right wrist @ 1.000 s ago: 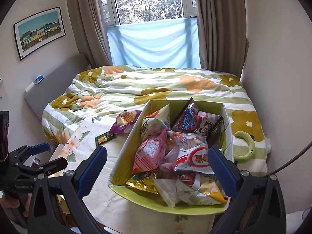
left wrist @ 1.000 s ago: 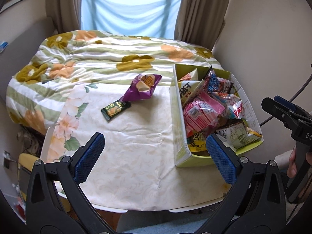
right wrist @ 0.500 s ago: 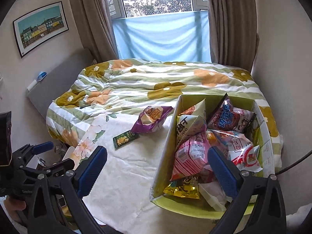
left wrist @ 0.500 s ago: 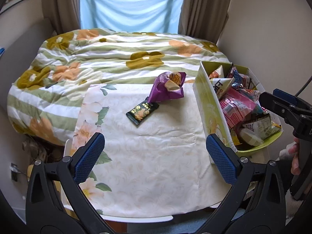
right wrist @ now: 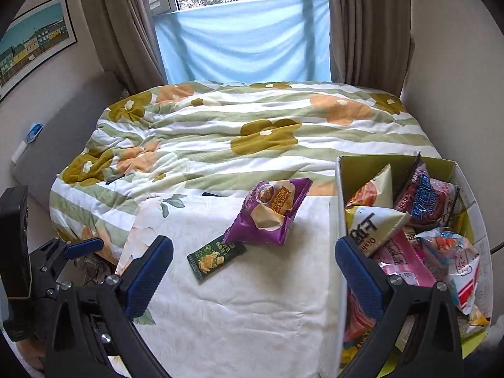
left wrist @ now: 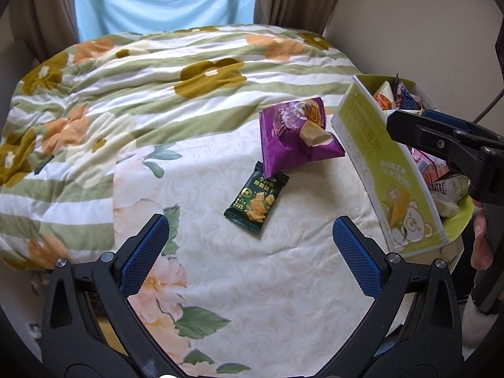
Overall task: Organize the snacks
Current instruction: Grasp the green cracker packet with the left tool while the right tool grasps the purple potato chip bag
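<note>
The left gripper and right gripper hover above a cloth-covered table, both spread wide and empty. A dark green snack packet lies flat between them, its top edge tucked under a purple chip bag. At right stands a yellow-green box crammed with snacks.

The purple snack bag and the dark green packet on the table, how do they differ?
The purple snack bag is puffed and bigger; the dark green packet is flat, slim and smaller. The purple snack bag sits propped up at a tilt, farther from the cameras; the dark green packet lies flat, nearer. The bag's corner overlaps the packet's top edge. Both lie outside the green box, on the white cloth.
</note>
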A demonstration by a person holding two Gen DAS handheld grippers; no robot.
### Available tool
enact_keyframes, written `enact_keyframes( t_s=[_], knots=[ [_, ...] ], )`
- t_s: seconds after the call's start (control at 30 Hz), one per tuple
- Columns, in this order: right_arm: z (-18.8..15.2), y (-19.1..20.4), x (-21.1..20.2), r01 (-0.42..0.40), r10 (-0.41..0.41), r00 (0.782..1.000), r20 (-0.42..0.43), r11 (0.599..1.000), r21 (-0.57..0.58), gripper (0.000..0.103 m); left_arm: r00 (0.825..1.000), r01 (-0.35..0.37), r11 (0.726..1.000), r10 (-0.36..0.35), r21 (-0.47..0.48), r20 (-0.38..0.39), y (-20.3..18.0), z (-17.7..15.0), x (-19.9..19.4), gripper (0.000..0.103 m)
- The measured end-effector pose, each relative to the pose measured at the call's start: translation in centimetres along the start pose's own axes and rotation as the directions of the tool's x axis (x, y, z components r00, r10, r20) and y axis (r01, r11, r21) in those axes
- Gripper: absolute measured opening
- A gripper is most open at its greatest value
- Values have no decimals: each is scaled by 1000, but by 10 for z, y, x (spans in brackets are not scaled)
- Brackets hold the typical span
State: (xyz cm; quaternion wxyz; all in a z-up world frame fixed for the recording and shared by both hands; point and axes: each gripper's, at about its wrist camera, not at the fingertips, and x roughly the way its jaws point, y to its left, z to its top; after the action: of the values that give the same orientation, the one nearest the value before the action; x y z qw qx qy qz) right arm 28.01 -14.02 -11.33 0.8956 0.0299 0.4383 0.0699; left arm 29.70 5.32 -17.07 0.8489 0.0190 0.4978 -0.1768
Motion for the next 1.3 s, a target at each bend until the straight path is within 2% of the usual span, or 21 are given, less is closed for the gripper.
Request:
enact_keyframes(
  t_s=[0.13, 0.2, 0.33, 0.37, 0.57, 0.6, 0.67, 0.83, 0.93, 1.17, 1.3],
  knots=[
    [12, 5, 46, 53, -52, 998, -42, 998, 19, 102, 997, 63, 997, -61, 53, -43, 11, 11, 46, 102],
    [15, 7, 72, 81, -80, 995, -63, 997, 7, 102, 994, 87, 992, -81, 87, -69, 11, 14, 69, 98],
    [17, 8, 114, 132, -135, 986, -93, 991, -38, 102, 987, 126, 983, -111, 137, -112, 7, 15, 107, 83],
    [17, 7, 122, 140, -144, 985, -95, 989, -46, 102, 986, 135, 980, -117, 149, -121, 5, 15, 115, 78],
    [20, 0, 155, 156, -164, 979, -121, 985, -70, 102, 980, 162, 963, -132, 214, -148, -7, 18, 145, 76],
    [21, 0, 158, 158, -167, 978, -122, 984, -78, 102, 980, 163, 961, -131, 224, -151, -9, 18, 149, 70],
    [23, -1, 166, 160, -169, 977, -128, 984, -78, 102, 978, 164, 958, -126, 234, -167, -11, 19, 157, 59],
    [26, -11, 184, 152, -156, 974, -164, 988, -36, 102, 983, 125, 955, -83, 270, -163, -10, 20, 162, 44],
    [27, -15, 192, 147, -148, 973, -177, 989, -19, 102, 982, 130, 955, -88, 266, -165, -4, 25, 167, 42],
    [29, -19, 202, 138, -134, 970, -202, 990, 6, 102, 985, 78, 971, -40, 224, -166, 13, 27, 167, 42],
    [26, -21, 207, 137, -130, 965, -230, 991, 12, 95, 985, 36, 986, -8, 160, -173, 35, 27, 165, 42]
  ],
)
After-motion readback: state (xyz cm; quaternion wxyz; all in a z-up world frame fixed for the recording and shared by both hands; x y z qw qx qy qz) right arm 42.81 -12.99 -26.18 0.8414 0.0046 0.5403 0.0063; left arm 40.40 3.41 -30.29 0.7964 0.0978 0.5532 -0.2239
